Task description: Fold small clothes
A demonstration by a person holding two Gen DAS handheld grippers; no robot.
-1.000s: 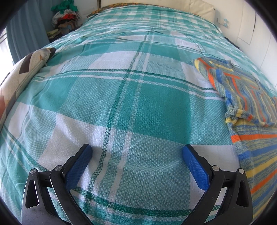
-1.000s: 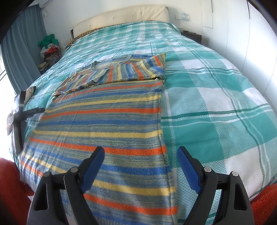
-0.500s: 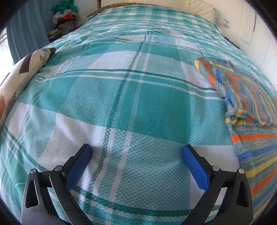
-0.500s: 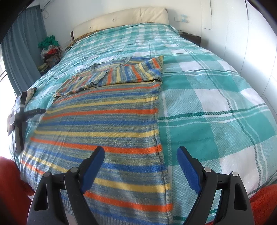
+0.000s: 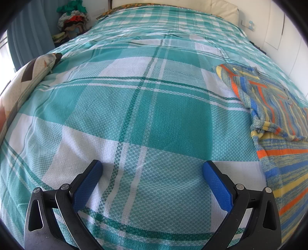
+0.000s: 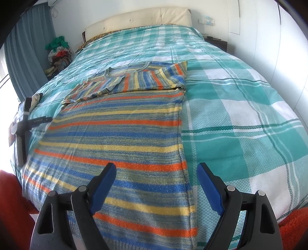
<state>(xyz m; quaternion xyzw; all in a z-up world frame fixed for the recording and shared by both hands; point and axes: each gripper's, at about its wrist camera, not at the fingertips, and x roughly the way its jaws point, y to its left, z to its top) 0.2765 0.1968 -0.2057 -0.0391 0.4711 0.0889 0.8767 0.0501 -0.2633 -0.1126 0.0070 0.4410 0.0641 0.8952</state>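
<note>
Garment: I see the striped knit sweater in blue, orange and yellow (image 6: 123, 134) lying flat on the teal-and-white checked bedspread (image 6: 240, 119); its sleeves are already folded across the chest at the far end, so I judge the sides done and the lengthwise fold from the hem still to come
Right gripper: my black right gripper with blue pads (image 6: 156, 174) hangs with its jaws spread wide, holding nothing; one pad is over the stripes, the other over the bedspread, so the jaws straddle the sweater's right edge; I read this as lining up on the near right corner of the hem
Left gripper: my black left gripper with blue pads (image 5: 152, 169) is also spread and empty, over bare bedspread; the sweater (image 5: 279, 134) lies off to its right, well apart
Why so: both stay wide so a jaw can slip under the knit before pinching
Next need: I judge the left must travel right to the opposite hem corner, so both corners lift evenly
Risk: the loose knit may sag or drag the tucked sleeves out
Surroundings: patterned cushion (image 5: 21, 84) at the left bed edge; cream padded headboard (image 6: 138, 17) at the far end
</note>
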